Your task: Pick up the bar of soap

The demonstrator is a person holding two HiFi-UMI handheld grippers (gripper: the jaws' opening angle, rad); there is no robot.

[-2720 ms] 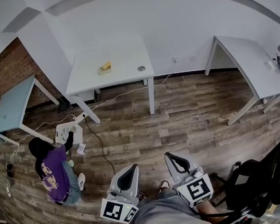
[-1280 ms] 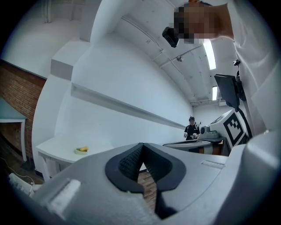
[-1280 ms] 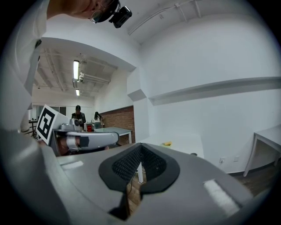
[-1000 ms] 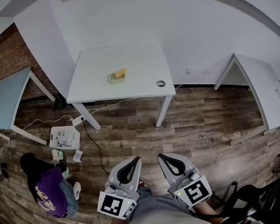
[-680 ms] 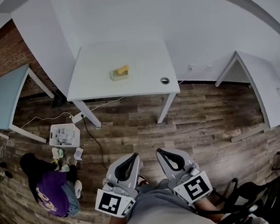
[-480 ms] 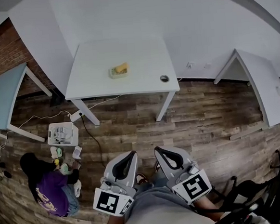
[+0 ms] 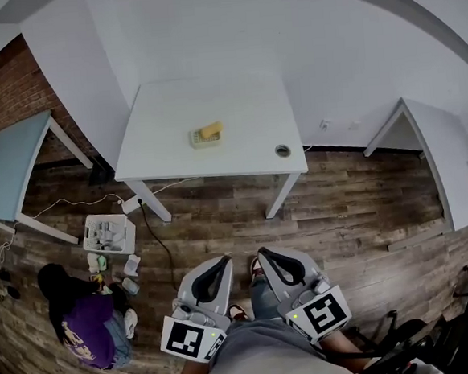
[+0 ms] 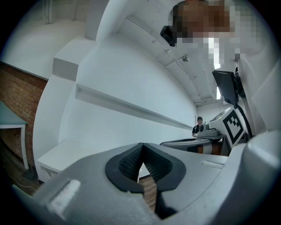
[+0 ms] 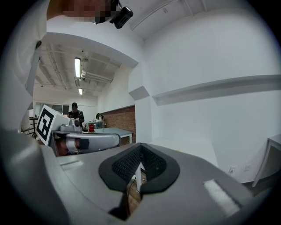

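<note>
Head view, and the bar of soap (image 7: pixel 211 129) sits yellow on a small pale dish (image 7: pixel 199 138) near the middle of the white bench (image 7: pixel 217 171), well in from every edge. A small round object (image 7: pixel 283 150) lies close to the bench's near right corner.

Between the bench's front edge and the two grippers runs a broad strip of bare wooden floor (image 7: pixel 340 206). The left gripper (image 7: pixel 224 260) and right gripper (image 7: pixel 263 255) hang side by side low in the picture, well apart from the bench.

Left gripper view: the fingers (image 8: pixel 128 163) are pressed together, with nothing between them. Right gripper view: the same story, fingers (image 9: pixel 124 166) pressed together and empty.

Off to the left, a white bin (image 7: pixel 108 232) and a crouching person (image 7: pixel 87 323) are on the floor, to the side of the line from grippers to bench. A second table (image 7: pixel 6 164) stands by the brick wall (image 7: pixel 5 95) at far left, and a third (image 7: pixel 446 165) at far right.
</note>
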